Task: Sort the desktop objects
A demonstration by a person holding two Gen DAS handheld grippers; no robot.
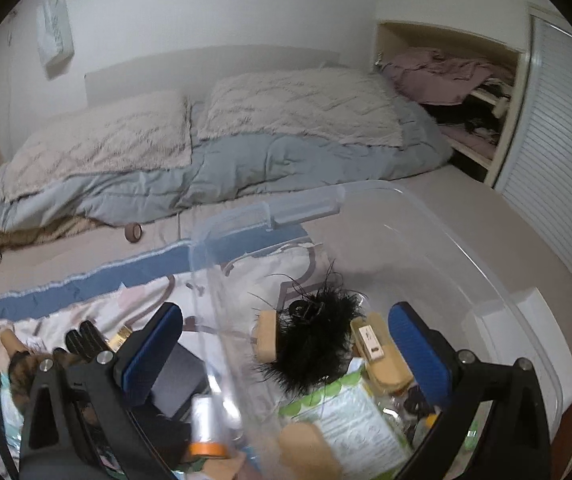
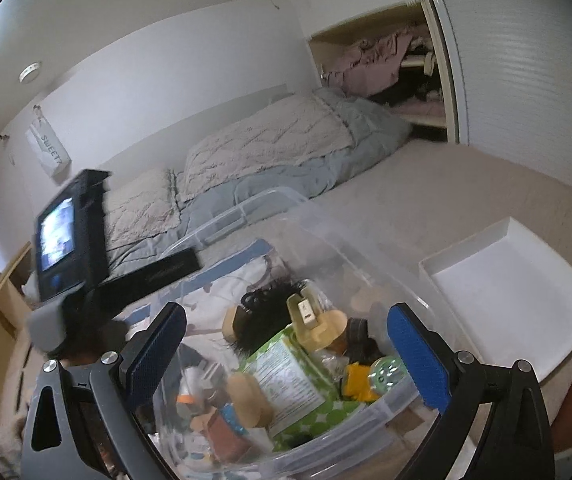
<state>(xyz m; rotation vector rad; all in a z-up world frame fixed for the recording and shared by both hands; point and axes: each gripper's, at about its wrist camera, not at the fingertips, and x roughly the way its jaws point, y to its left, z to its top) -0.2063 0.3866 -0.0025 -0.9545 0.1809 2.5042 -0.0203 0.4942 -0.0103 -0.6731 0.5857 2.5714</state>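
Clear plastic forms the storage bin (image 2: pixel 325 240) seen on the bed (image 2: pixel 465 184). From the left, the left tool (image 1: pixel 284 356) is held wide open over the bin wall, gripping nothing; the right tool (image 2: pixel 286 354) is likewise spread empty above the bin's black feathery clip (image 2: pixel 262 312), green packet (image 2: pixel 286 380) and yellow toy (image 2: pixel 355 386). A white tray (image 2: pixel 525 280) is seen just beside the bin on the right.

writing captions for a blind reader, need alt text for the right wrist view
An open right claw hovers over a clear plastic bin of small clutter on a bed, including a black feathery item and a green packet. An empty white tray sits right of the bin; the left claw's device, screen lit, is at left.
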